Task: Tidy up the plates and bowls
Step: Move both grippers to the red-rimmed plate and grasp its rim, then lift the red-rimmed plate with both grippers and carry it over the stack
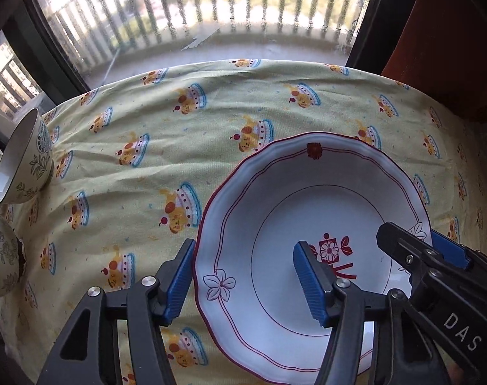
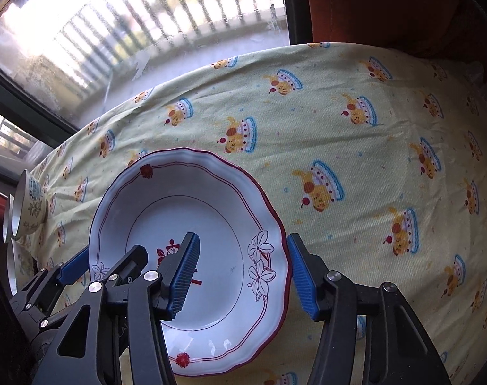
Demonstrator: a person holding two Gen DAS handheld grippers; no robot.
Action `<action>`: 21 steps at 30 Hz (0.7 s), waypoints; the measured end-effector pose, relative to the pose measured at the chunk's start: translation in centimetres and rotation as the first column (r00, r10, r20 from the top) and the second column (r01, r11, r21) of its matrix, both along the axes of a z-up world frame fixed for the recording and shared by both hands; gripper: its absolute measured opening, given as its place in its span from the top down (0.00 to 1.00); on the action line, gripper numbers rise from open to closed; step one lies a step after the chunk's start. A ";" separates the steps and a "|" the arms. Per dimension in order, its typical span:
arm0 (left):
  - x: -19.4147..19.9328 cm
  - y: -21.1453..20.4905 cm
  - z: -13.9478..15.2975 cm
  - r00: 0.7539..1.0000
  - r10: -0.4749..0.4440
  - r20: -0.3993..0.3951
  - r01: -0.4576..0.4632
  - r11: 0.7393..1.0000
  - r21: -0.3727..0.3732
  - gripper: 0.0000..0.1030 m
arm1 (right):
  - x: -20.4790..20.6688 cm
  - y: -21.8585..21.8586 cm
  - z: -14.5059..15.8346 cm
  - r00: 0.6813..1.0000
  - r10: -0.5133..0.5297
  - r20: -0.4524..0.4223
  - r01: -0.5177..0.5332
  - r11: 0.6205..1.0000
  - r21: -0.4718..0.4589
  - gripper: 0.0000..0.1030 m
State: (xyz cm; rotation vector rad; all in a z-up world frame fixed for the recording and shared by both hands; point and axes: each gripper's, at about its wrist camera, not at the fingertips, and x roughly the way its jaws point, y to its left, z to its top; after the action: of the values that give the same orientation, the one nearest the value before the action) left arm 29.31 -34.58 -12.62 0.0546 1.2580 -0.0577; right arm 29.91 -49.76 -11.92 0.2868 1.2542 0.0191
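A white deep plate point(image 1: 307, 199) point(image 2: 185, 211) with a red scalloped rim and flower prints lies on the yellow cake-print tablecloth point(image 1: 179, 102). A second red rim point(image 2: 277, 224) seems to show just under its right side. My left gripper point(image 1: 243, 245) straddles the plate's left rim, with one blue pad outside the edge and the other over the well. My right gripper point(image 2: 242, 238) straddles the right rim the same way. I see neither pair of pads pressing on the plate. The other gripper's fingers point(image 1: 404, 247) point(image 2: 73, 264) show at each view's side.
Two pale floral bowls point(image 1: 25, 157) point(image 1: 3, 256) stand at the table's left edge, also seen in the right wrist view point(image 2: 28, 205). A window with balcony railings point(image 1: 211, 6) runs behind the table. Orange fabric point(image 1: 436, 48) stands at the back right. Bare cloth point(image 2: 371, 160) lies right of the plate.
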 end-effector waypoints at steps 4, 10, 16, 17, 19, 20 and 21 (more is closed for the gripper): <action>-0.3 0.4 0.0 0.999 0.034 0.009 -0.034 0.999 -0.009 0.45 | -0.6 0.4 0.0 1.000 0.017 0.002 -0.017 1.000 -0.001 0.48; -0.3 -0.1 -0.3 0.999 0.030 0.025 -0.031 0.998 0.053 0.50 | -0.6 0.2 -0.5 0.999 0.049 0.011 -0.049 0.998 -0.043 0.60; 0.0 -0.1 -0.3 0.998 0.049 0.027 -0.050 0.997 0.053 0.47 | -0.5 1.1 -1.3 0.998 0.067 0.011 -0.065 0.994 -0.092 0.60; 0.2 0.0 -0.3 0.998 0.053 0.024 -0.054 0.997 0.048 0.47 | -0.5 1.0 -1.3 0.998 0.059 0.007 -0.058 0.994 -0.095 0.60; 0.1 0.2 0.0 0.998 0.054 0.024 -0.055 0.998 0.040 0.47 | -0.5 1.2 -1.1 0.999 0.053 0.002 -0.052 0.993 -0.107 0.60; 0.0 0.3 0.3 0.998 0.051 0.033 -0.052 0.998 0.042 0.47 | -0.6 1.3 -0.9 0.998 0.055 0.007 -0.053 0.992 -0.117 0.60; -0.1 0.3 0.6 0.998 0.046 0.041 -0.048 0.998 0.044 0.47 | -0.7 1.3 -0.6 0.998 0.055 0.015 -0.052 0.991 -0.123 0.60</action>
State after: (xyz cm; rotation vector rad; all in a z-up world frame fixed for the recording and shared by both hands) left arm 29.20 -34.25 -12.00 0.0650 1.2200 0.0124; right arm 29.19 -48.44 -12.52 0.1461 1.2396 -0.0095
